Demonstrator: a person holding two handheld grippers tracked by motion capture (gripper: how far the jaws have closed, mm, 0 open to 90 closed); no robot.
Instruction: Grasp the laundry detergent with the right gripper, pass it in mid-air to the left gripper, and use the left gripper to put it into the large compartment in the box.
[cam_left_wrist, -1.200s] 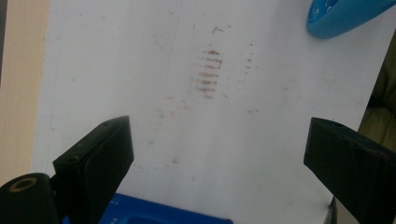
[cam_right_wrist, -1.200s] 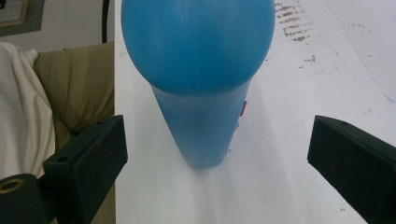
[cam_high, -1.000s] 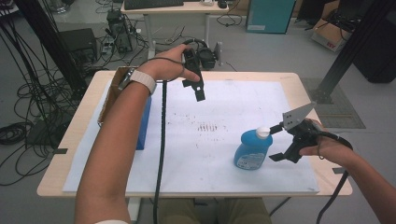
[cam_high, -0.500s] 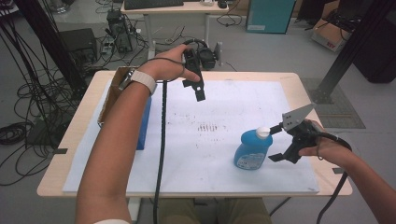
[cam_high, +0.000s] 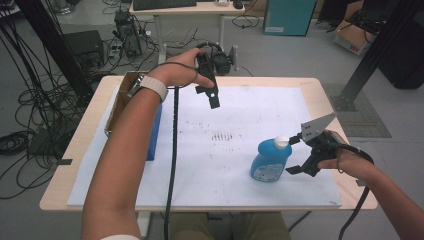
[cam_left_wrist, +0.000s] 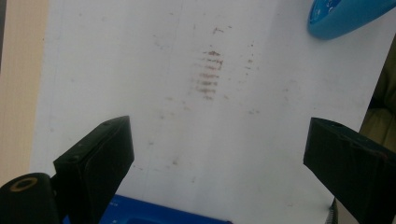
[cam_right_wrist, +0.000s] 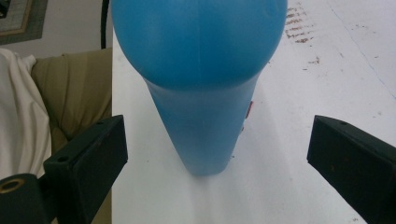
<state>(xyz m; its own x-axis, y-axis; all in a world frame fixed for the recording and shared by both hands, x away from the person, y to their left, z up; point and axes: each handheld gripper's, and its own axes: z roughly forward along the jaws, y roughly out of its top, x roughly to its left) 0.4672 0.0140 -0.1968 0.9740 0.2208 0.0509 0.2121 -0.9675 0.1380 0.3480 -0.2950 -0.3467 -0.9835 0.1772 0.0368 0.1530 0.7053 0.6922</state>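
A blue bottle (cam_high: 269, 161) with a white cap (cam_high: 282, 142) stands upright on the white paper at the near right of the table. My right gripper (cam_high: 295, 156) sits just to its right, open, one jaw on each side of the bottle's edge. In the right gripper view the bottle (cam_right_wrist: 201, 70) rises between the wide black jaws of that gripper (cam_right_wrist: 217, 140), and neither pad touches it. My left gripper (cam_high: 214, 100) hangs in the air over the far middle of the table, tilted down and open. Its jaws (cam_left_wrist: 219, 140) are empty over the paper, with the bottle (cam_left_wrist: 345, 16) far off.
A white paper sheet (cam_high: 240, 105) with brown smudges (cam_high: 222, 136) covers most of the wooden table (cam_high: 325, 87). A blue box (cam_high: 155, 132) and a cardboard box (cam_high: 120, 102) sit at the left edge. A black cable (cam_high: 174, 150) trails from the left gripper across the paper.
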